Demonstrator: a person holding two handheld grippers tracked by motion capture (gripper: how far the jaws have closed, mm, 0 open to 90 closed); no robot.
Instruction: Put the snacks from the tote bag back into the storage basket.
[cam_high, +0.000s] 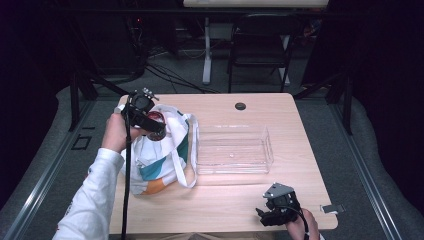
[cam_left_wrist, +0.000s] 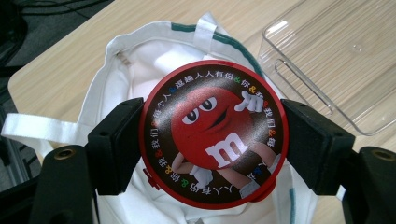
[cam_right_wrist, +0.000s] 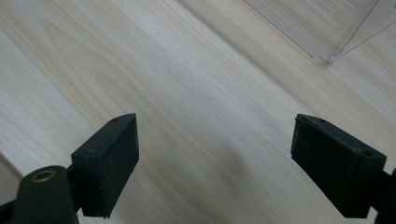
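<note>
My left gripper (cam_left_wrist: 212, 140) is shut on a round red candy tin (cam_left_wrist: 215, 133) printed with a red cartoon character. The tin hangs just above the open mouth of a white tote bag (cam_left_wrist: 135, 65). From above, the left gripper (cam_high: 150, 127) sits over the bag (cam_high: 160, 160) at the table's left side. A clear plastic tray (cam_high: 232, 150) lies to the right of the bag, with nothing in it. My right gripper (cam_right_wrist: 215, 154) stands open over bare wood. It rests near the table's front right edge (cam_high: 272, 215).
The wooden table (cam_high: 240, 200) has a small dark cable hole (cam_high: 240, 106) near its far edge. A black folding chair (cam_high: 260, 45) and a white table leg (cam_high: 206, 50) stand beyond it. The tray's corner (cam_right_wrist: 327, 56) lies ahead of the right gripper.
</note>
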